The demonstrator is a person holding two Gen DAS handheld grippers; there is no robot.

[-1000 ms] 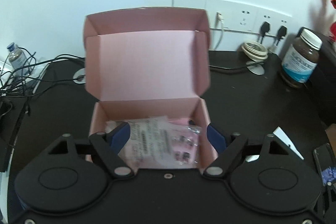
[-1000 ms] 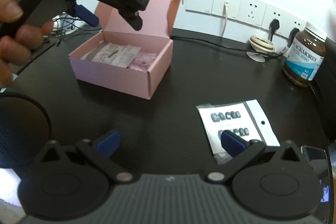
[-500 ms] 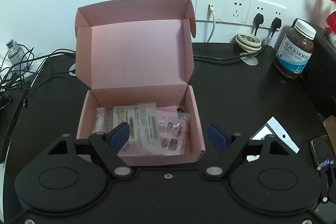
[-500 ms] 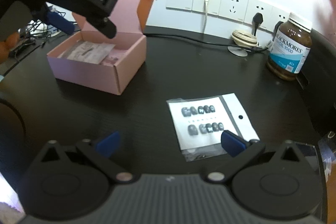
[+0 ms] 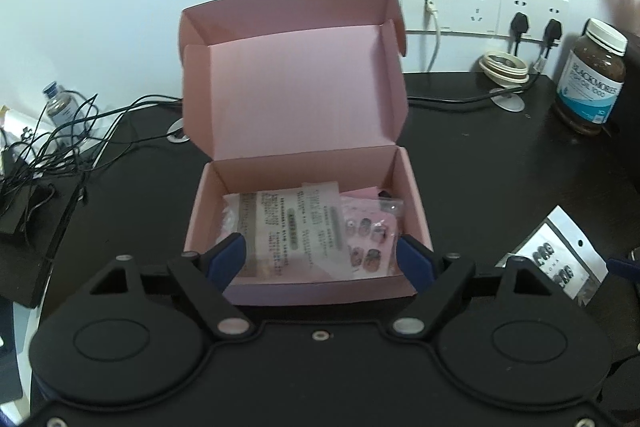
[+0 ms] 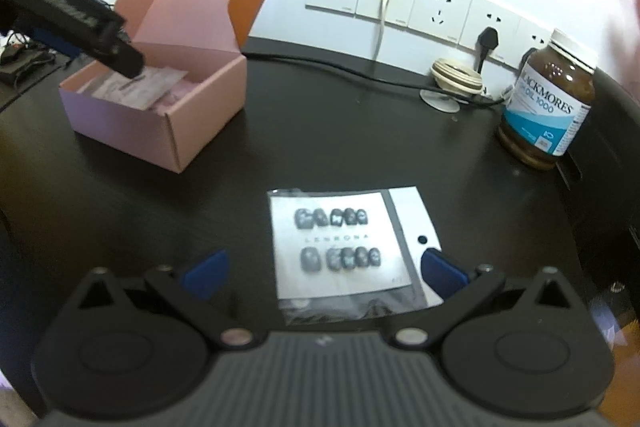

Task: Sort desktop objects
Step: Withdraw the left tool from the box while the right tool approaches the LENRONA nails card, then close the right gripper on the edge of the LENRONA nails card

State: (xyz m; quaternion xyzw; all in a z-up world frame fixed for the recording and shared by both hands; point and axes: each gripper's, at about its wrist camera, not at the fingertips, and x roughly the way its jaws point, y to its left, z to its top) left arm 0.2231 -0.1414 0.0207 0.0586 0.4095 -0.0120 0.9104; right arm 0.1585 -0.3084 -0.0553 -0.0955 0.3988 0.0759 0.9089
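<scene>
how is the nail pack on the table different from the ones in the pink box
The nail pack on the table lies alone, flat on the dark table; the packs in the pink box overlap in a pile. Its nails look dark grey; theirs show against pink card. Both are clear bags of press-on nails.

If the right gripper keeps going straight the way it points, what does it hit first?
Most likely the press-on nail packet lying flat on the black desk, framed between the open right gripper fingers; depth is hard to judge.

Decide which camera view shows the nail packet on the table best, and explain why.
The right wrist view: the nail packet lies whole and central, both rows of nails visible. The left wrist view shows only part of it at the right edge, partly hidden by the hand-held gripper.
</scene>
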